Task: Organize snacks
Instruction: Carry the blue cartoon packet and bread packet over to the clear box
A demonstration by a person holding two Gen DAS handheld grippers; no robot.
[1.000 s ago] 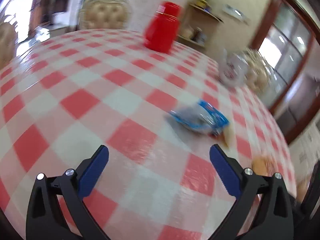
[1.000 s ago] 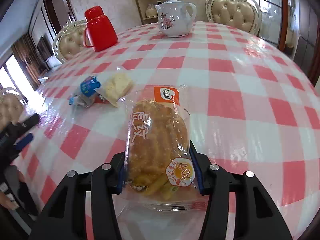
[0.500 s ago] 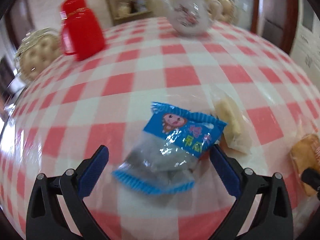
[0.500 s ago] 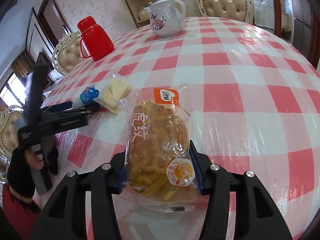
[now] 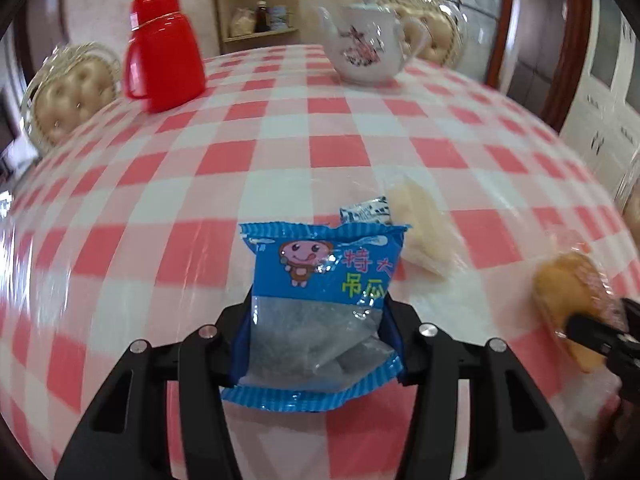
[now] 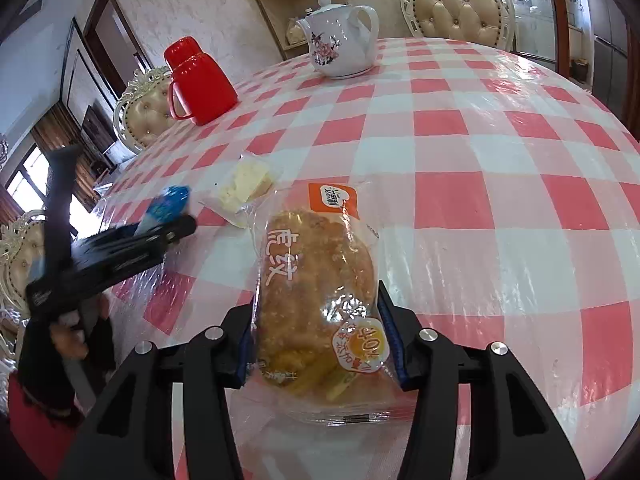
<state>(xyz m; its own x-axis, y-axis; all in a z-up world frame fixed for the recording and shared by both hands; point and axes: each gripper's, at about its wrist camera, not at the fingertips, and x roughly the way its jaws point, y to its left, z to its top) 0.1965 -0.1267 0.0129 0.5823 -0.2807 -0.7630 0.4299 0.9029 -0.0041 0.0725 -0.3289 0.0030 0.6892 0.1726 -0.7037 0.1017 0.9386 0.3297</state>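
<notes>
Snacks (image 5: 320, 304) on checked tablecloth (image 5: 360, 152)

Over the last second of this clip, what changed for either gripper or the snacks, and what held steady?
The left gripper came in over the checked table from empty cloth to the blue cartoon-printed snack packet; its fingers are now closing on the packet's sides. The right gripper stays clamped on the clear-wrapped golden bread. The pale wrapped cake slice, red plastic jug and white floral teapot have not moved.
</notes>
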